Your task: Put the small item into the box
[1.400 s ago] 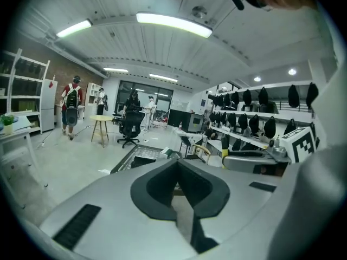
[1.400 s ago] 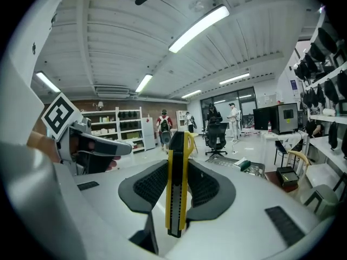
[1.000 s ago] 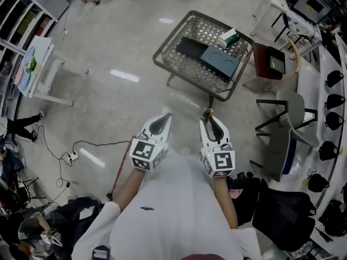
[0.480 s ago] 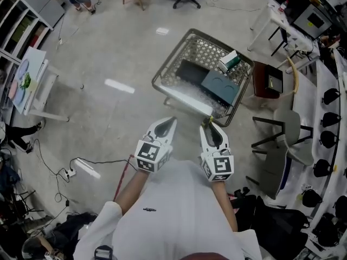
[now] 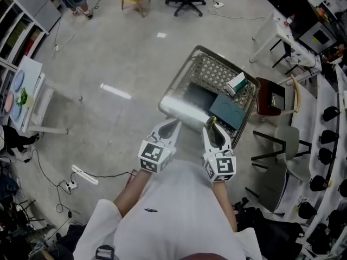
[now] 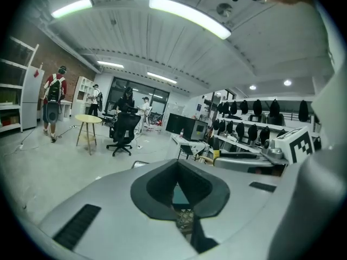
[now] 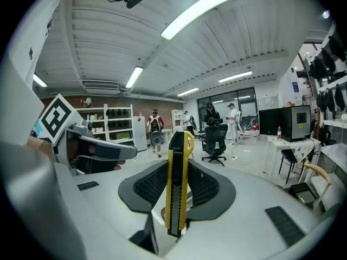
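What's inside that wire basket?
In the wire basket: a flat black box, a teal box and a small white-and-green carton. The right gripper hides its near corner.

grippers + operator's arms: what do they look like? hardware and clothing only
The left gripper and right gripper match. Each has a pale grey, leaf-shaped shell tapering to a point, with black ribbed pads lining the jaws. Each carries a white cube with black square markers at the rear. No cables are visible. The person's white top leaves the forearms uncovered.
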### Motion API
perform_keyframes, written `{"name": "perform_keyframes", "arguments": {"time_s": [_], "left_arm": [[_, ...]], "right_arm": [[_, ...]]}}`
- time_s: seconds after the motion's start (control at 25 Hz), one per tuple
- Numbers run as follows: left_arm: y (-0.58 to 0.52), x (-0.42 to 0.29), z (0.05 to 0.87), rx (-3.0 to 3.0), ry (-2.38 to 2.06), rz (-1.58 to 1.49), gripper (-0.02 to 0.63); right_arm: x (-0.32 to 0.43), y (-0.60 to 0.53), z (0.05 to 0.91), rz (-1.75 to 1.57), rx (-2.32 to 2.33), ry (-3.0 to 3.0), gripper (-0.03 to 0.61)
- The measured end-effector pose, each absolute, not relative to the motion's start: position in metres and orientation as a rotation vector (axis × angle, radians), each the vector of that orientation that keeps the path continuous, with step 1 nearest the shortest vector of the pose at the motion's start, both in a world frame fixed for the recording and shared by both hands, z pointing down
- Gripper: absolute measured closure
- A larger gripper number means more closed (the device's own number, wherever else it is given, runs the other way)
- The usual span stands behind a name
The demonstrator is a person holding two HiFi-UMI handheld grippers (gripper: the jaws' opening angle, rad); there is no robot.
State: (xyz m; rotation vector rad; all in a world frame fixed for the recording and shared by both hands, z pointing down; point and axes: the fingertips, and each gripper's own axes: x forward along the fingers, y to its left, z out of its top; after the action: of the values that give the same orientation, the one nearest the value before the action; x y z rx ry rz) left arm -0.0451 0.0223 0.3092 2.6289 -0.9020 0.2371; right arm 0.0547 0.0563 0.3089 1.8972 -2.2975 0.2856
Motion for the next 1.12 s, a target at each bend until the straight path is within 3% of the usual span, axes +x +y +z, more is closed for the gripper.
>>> {"name": "perform_keyframes", "arguments": {"time_s": [0.36, 1.12], "left_arm": [[-0.054, -0.064, 0.322, 2.597, -0.931, 0.269, 0.612], [-0.112, 0.001, 0.369, 2.481, -0.987, 0.408, 0.612]], "right_arm": [[0.058, -0.01, 0.332, 0.387, 1.906, -2.26, 0.472], [0.104, -0.101, 0.382, 0.434, 1.634, -2.34, 0.472]]}}
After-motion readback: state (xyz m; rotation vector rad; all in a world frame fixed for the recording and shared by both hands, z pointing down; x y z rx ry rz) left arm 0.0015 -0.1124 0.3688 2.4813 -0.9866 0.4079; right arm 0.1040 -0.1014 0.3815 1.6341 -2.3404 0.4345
